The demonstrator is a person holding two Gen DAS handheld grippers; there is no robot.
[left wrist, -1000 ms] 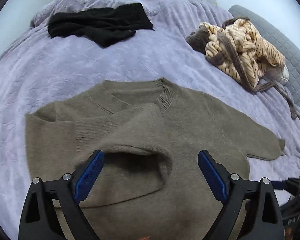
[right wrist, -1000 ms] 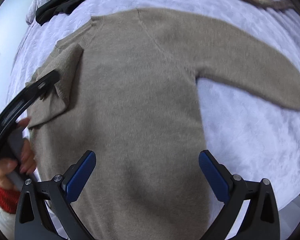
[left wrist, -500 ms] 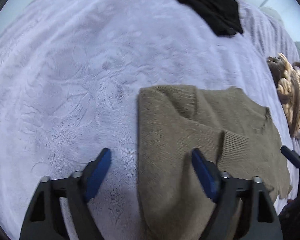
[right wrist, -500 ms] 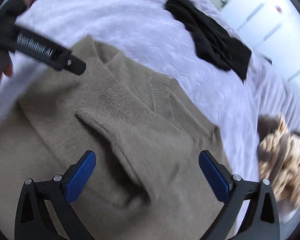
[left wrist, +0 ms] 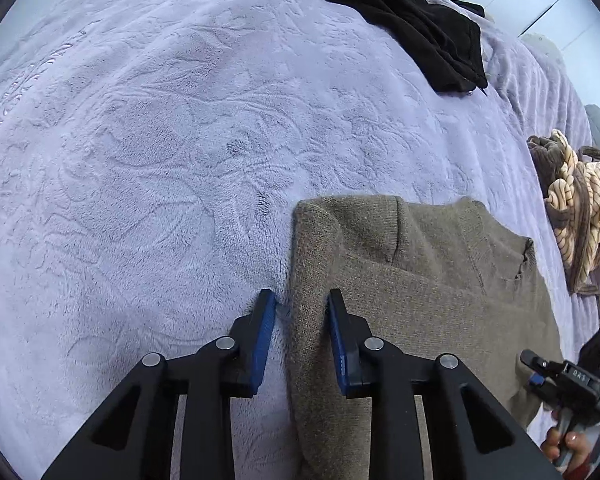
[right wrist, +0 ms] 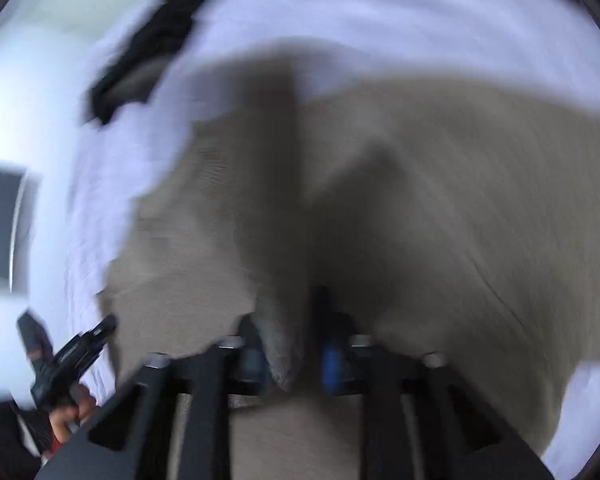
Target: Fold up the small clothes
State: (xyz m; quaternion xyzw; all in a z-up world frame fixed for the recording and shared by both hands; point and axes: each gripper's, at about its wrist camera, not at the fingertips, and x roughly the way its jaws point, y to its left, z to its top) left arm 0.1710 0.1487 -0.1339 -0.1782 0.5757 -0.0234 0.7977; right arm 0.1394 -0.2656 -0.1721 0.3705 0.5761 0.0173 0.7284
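Your left gripper had closed on the folded left edge of the olive sweater; your right gripper, blurred, pinched a raised fold of it. The sweater lay on the lilac blanket.

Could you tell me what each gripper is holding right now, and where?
Both pinch the olive-brown knitted sweater: left gripper on its folded side edge, right gripper on a raised fold, though that view is blurred.
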